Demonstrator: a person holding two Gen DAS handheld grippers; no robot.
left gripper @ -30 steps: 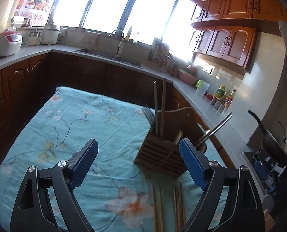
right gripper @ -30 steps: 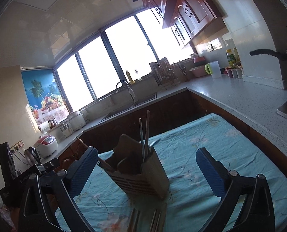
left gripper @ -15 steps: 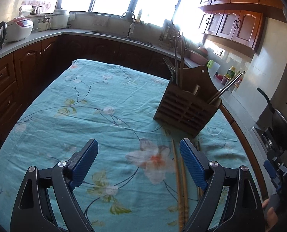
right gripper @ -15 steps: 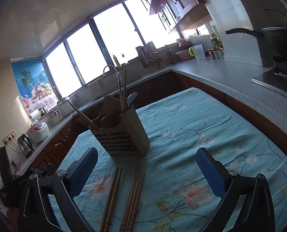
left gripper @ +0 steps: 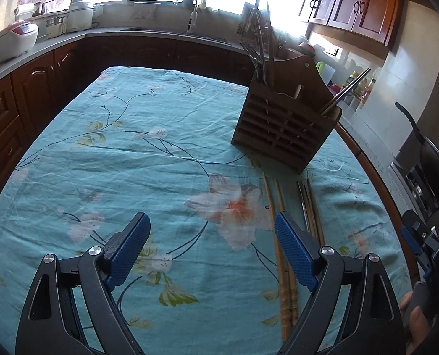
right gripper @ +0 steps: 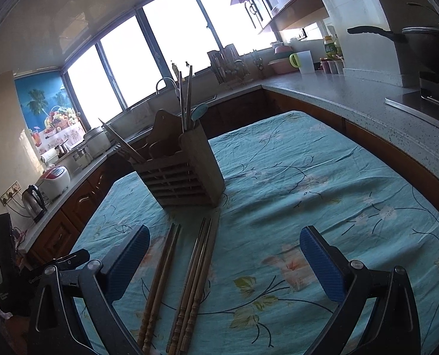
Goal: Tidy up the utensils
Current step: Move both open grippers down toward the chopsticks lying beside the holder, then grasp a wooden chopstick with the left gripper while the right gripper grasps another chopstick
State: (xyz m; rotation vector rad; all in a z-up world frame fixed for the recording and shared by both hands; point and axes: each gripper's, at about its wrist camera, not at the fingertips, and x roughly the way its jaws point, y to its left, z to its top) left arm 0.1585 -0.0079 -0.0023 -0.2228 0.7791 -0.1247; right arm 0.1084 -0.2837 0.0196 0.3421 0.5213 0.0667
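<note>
Chopsticks of brown turned wood [right gripper: 187,284] lie before the slatted wooden utensil holder [right gripper: 187,174] on the floral turquoise tablecloth [left gripper: 130,159], between the released right gripper [right gripper: 222,261] jaws; left gripper [left gripper: 212,251] released, empty.

Chopsticks [right gripper: 160,284]: handle ends cut off by the lower edge. Holder [left gripper: 284,130]: utensils' lower parts hidden inside. Bottles [left gripper: 360,84] on the far surface: too small to identify. Windows [right gripper: 178,38]: overexposed, nothing beyond discernible.

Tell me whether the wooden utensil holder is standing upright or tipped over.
Upright. The wooden utensil holder sits flat on the tablecloth, with utensils sticking up out of its top.
</note>
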